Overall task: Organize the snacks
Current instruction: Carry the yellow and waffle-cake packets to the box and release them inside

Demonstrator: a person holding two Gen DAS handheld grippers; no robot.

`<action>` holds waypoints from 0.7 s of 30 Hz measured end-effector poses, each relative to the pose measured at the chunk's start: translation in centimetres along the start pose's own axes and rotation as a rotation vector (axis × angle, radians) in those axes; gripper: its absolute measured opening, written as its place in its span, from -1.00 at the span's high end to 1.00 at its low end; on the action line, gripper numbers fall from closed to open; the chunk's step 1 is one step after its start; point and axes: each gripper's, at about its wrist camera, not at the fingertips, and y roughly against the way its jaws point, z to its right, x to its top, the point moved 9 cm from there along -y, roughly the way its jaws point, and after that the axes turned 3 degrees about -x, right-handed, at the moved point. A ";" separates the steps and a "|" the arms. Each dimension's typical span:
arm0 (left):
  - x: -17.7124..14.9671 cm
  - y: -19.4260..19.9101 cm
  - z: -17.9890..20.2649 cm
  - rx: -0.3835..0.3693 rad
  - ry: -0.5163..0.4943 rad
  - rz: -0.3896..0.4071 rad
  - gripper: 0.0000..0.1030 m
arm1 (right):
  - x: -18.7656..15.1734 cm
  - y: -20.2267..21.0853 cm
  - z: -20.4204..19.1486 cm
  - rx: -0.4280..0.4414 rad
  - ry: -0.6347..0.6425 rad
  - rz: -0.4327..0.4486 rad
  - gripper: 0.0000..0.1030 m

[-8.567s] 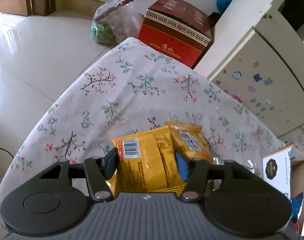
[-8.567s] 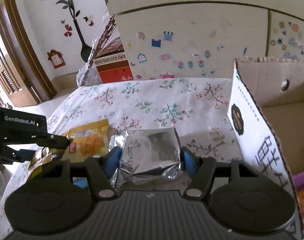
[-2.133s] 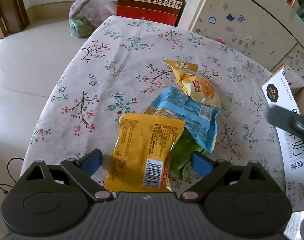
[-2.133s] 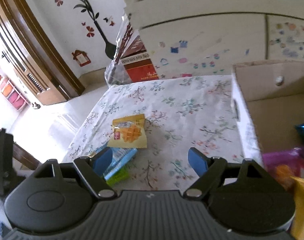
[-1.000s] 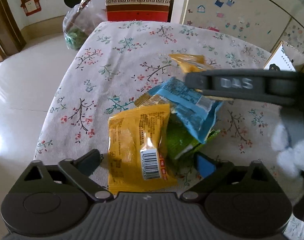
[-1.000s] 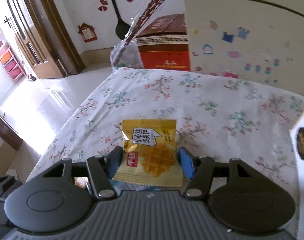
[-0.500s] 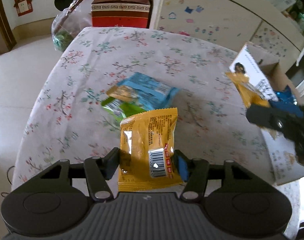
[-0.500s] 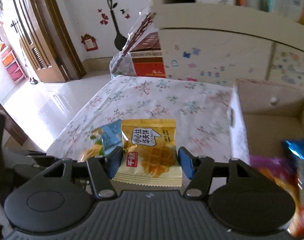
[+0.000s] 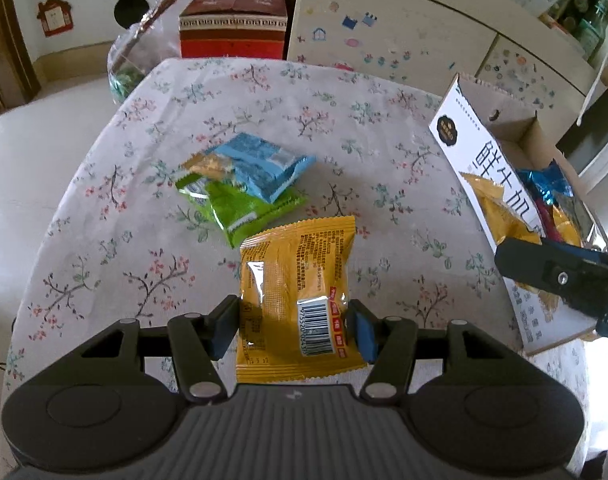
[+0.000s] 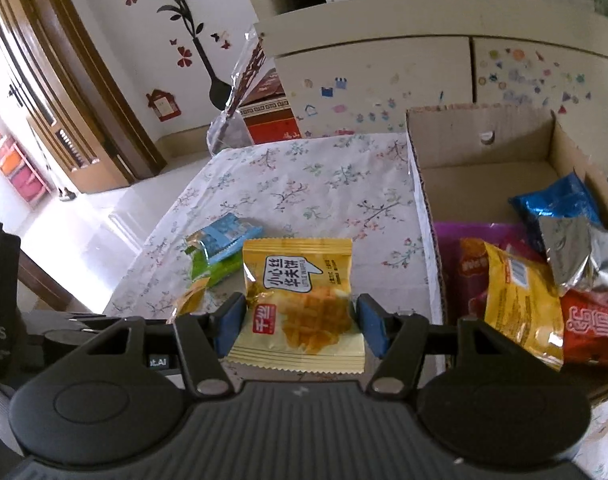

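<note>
My left gripper (image 9: 292, 326) is shut on a yellow snack packet (image 9: 296, 292) with a barcode, held above the flowered table (image 9: 104, 216). My right gripper (image 10: 298, 326) is shut on a yellow waffle packet (image 10: 300, 300), held near the left wall of the cardboard box (image 10: 479, 136). The box also shows in the left wrist view (image 9: 479, 160) at the right. A blue packet (image 9: 260, 168) and a green packet (image 9: 240, 208) lie stacked on the table; they also show in the right wrist view, blue packet (image 10: 224, 234) over green packet (image 10: 216, 268).
The box holds several packets: a yellow one (image 10: 519, 300), a silver one (image 10: 571, 252), a blue one (image 10: 555, 204), a red one (image 10: 591, 328). A cream cabinet (image 9: 403, 40) stands behind the table. A red carton (image 9: 232, 24) and a plastic bag (image 9: 132, 60) sit beyond the far edge.
Both grippers closed on their packets about a second ago and lifted them. In the last half second both moved a little toward the box, still holding the packets.
</note>
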 end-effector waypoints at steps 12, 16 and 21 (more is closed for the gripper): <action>1.7 0.0 2.4 -0.032 0.021 0.039 -0.23 | 1.1 1.1 -0.1 -0.015 0.046 0.069 -0.20; 2.4 0.0 3.3 -0.049 0.028 0.053 -0.23 | 1.7 1.3 0.4 -0.009 0.019 0.086 -0.20; 3.4 0.5 4.6 -0.076 0.031 0.078 -0.23 | 2.9 1.9 1.5 -0.019 -0.009 0.125 -0.20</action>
